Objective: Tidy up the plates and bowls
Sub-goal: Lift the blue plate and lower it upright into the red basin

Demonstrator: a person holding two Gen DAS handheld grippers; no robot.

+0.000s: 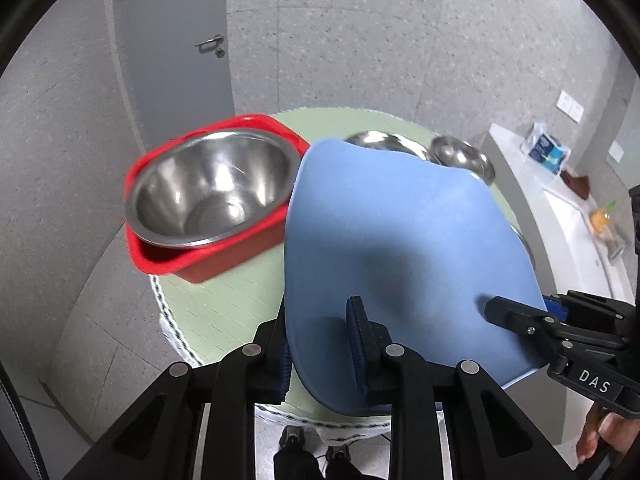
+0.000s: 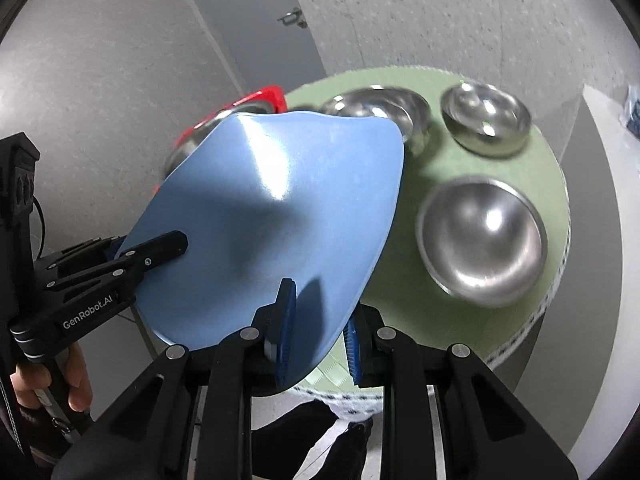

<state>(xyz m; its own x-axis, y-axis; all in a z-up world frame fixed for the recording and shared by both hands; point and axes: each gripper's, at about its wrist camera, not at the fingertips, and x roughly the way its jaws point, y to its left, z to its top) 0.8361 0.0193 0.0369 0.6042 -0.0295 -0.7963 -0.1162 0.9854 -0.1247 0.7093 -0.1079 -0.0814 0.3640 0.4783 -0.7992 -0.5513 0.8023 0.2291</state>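
A large blue plate (image 1: 400, 248) is held tilted above the round green table (image 1: 224, 304). My left gripper (image 1: 320, 344) is shut on its near edge, and my right gripper (image 2: 320, 332) is shut on its other edge. The plate also shows in the right wrist view (image 2: 280, 216). A steel bowl (image 1: 208, 188) sits in a red bin (image 1: 224, 260) at the table's left. Three more steel bowls stand on the table: near right (image 2: 484, 240), far right (image 2: 486, 120) and far middle (image 2: 380, 112), partly hidden by the plate.
A grey door (image 1: 172, 40) and grey walls stand behind the table. A white counter (image 1: 560, 216) with a packet and a bottle runs along the right. The person's legs (image 1: 316, 456) are below the table edge.
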